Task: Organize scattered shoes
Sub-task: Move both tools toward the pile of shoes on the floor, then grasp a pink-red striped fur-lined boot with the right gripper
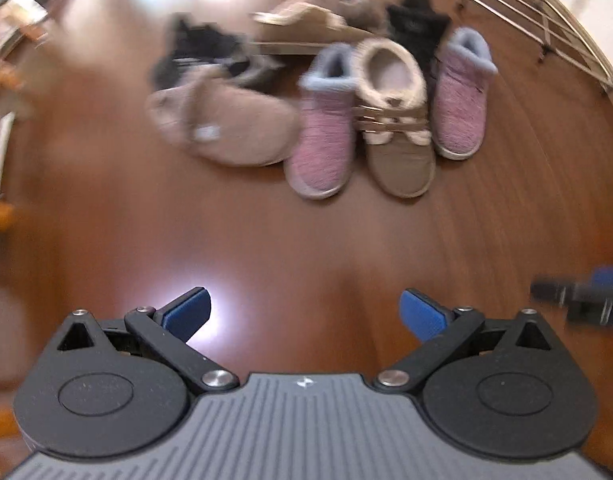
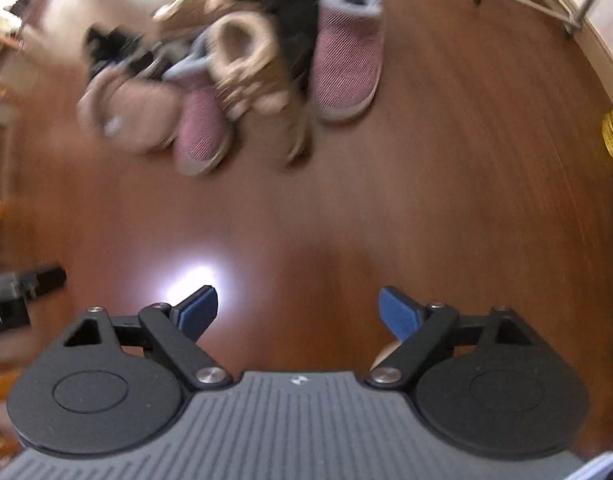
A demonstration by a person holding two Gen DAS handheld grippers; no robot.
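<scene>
Near me, left tongs point(image 1: 304, 312): mine, blue pads spread apart, nothing between them, only bare floor below.
Right tongs point(image 2: 298, 312): also spread apart and holding nothing; I judge neither has taken up a shoe yet.
Floor point(image 1: 266, 232): dark wood, bare between my tongs and the shoes; a bright glare sits just ahead of the pads.
Other tool: each view catches the other tongs at its edge, blurred, so my two hands are side by side.
Pink boots point(image 1: 324, 136): two with blue fleece cuffs, upright, toes toward me, but parted by another shoe, so not yet a pair.
Tan sneaker point(image 1: 398, 136): fleece-lined, striped, standing between the pink boots, touching both.
Beige slipper point(image 1: 226, 124): lying askew just left of the nearer pink boot.
Black shoes point(image 1: 206, 48): one blurred behind the slipper, another point(image 1: 416, 28) behind the sneaker; well apart from each other.
Tan shoe point(image 1: 306, 20): tipped over at the far back of the heap.
Rack point(image 1: 546, 28): metal bars at the far right by the wall, no shoes on it that I can see.
Progress: I judge nothing sorted; every shoe sits in one heap, all pairing left to do.
</scene>
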